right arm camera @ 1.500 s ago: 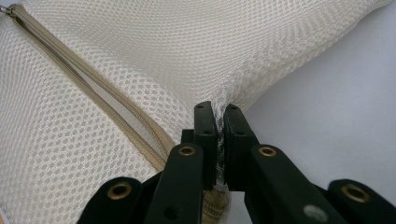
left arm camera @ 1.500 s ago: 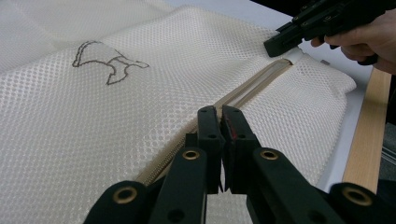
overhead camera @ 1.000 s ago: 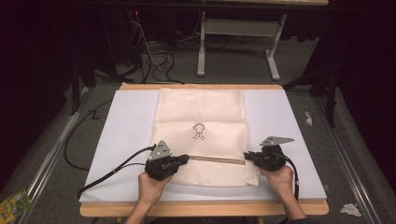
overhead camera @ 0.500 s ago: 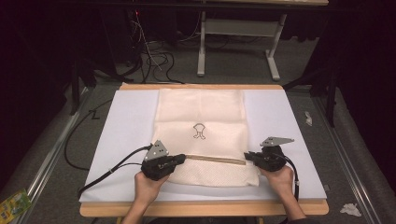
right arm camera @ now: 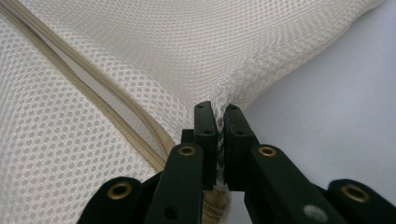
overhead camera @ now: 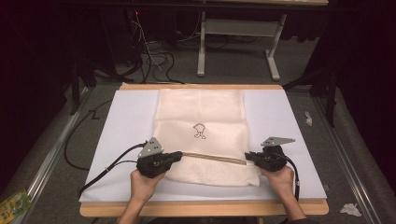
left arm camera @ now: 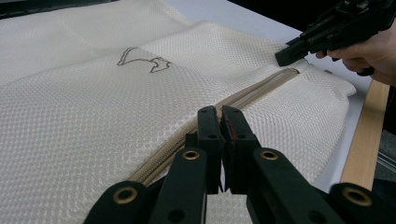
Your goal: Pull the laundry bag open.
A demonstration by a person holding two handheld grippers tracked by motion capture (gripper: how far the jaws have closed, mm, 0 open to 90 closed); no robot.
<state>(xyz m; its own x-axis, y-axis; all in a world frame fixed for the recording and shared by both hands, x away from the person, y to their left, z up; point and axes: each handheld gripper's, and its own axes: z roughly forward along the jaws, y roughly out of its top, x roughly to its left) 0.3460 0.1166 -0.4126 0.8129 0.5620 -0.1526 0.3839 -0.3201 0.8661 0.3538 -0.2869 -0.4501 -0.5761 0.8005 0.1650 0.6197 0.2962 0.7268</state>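
Observation:
A cream mesh bag [overhead camera: 201, 109] with a small black emblem [overhead camera: 200, 130] lies flat on a white sheet [overhead camera: 126, 121]. A tan zipper [overhead camera: 212, 157] crosses its near part. My left gripper [overhead camera: 180, 155] is shut at the zipper's left end, seemingly on the pull, which its jaws hide. In the left gripper view the zipper [left arm camera: 252, 93] runs from under my left gripper [left arm camera: 220, 112] towards my right gripper [left arm camera: 282, 57]. My right gripper [overhead camera: 247, 156] is shut on a pinch of mesh at the zipper's right end. The right gripper view shows my right gripper [right arm camera: 218, 108] beside the parted zipper [right arm camera: 93, 93].
The sheet covers a wooden tabletop [overhead camera: 201, 208]. A scrap of crumpled paper [overhead camera: 308, 117] lies on the floor past the sheet's right edge. Another scrap [overhead camera: 349, 209] sits on the floor at the right. Cables [overhead camera: 154, 58] and a metal desk frame [overhead camera: 238, 32] stand beyond the table.
My left gripper has slid a little to the left along the zipper line, still shut. The right gripper has kept its place on the mesh.

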